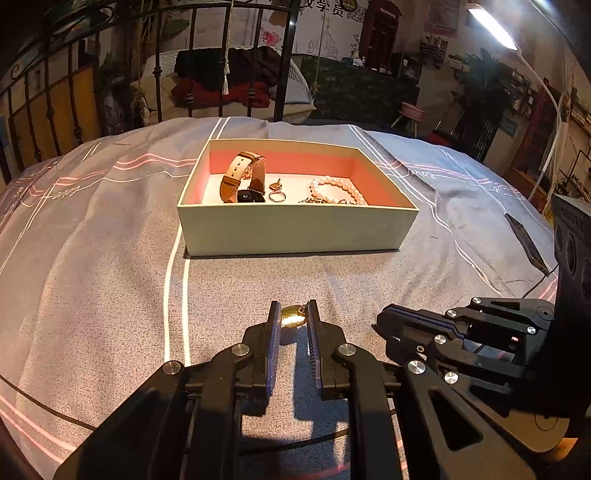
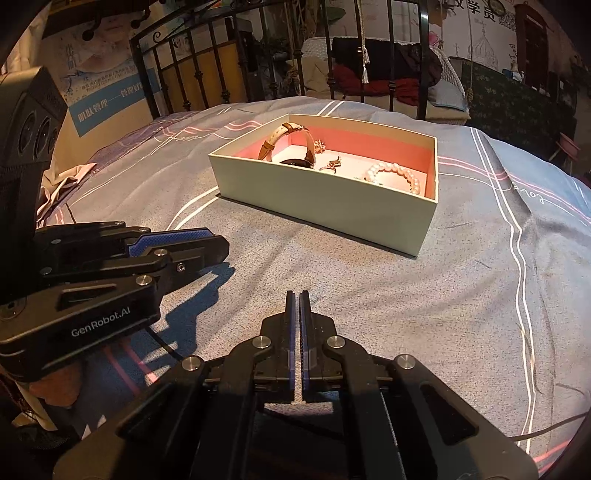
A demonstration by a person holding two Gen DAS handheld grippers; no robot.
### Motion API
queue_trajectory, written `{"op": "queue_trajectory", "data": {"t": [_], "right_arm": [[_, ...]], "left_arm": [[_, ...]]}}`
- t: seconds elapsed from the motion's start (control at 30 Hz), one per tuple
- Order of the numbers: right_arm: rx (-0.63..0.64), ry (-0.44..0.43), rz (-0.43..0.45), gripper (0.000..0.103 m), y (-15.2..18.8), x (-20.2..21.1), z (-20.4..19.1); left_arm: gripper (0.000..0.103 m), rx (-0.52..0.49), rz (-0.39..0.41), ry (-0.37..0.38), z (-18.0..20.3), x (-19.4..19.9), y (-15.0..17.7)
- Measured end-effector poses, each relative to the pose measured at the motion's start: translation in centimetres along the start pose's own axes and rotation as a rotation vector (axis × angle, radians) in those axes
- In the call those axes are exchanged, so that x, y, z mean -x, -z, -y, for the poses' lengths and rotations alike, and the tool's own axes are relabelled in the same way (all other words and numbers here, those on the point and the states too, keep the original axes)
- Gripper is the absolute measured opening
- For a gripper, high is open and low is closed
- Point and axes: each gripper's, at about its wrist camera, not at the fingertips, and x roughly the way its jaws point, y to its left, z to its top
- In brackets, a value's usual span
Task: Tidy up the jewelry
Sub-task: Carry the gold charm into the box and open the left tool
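Dim room, warm lamp light. Bed point(image 1: 110, 258) with grey duvet, white and pink stripes; black iron bedframe point(image 1: 192, 44) behind it, clothes heaped past the bars, light strip point(image 1: 491, 26) top right in the left view.

Box point(image 1: 295, 229) on the duvet, open top, pale outside, pink inside, straight ahead of both sets of fingers and well apart from them. Inside: watch point(image 1: 243, 181) with tan strap standing on edge at the left, ring point(image 1: 277, 196) mid-floor, pearl bracelet point(image 1: 338, 190) on the right. Some smaller gold bits around them, too small to identify.

Left gripper point(image 1: 293, 314): jaws narrow, not fully shut, clamped on a small gold pendant point(image 1: 293, 316) right at the tips. Pendant sits between the pads, low over the duvet; can't tell if it's touching the fabric. A bit of chain or clasp shows at the right pad.

Right gripper point(image 2: 297, 295): jaws clenched, pads practically touching, only a hairline between them. Nothing visible in the gap; if anything thin is pinched, can't see it from here. Tips hang just above the duvet.

Both point forward and down toward the bed, side by side. Right gripper point(image 1: 406, 325) shows just right of the left fingers in the left view, lying roughly level, tips aimed inward. Left gripper point(image 2: 214, 243) shows left of the right fingers in the right view, blue pad visible, casting a shadow on the duvet.
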Motion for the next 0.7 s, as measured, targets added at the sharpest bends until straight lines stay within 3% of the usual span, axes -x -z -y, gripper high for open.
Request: {"op": "queue_trajectory", "data": {"t": [0.23,0.5,0.7], "right_arm": [[0.005,0.005,0.029,0.003,-1.8,0.0,0.3],[-0.009,0.068,0.12,0.003,-8.1,-0.2,2.2],[-0.035,0.101,0.112,0.003,-11.1,-1.4,4.1]], "left_arm": [[0.013,-0.001,0.031,-0.007,0.2,-0.6,-2.8],[0.013,-0.004,0.108,-0.037,0.8,-1.8,-9.9],[0.014,0.0,0.051,-0.042,0.2,-4.6,-12.5]]}}
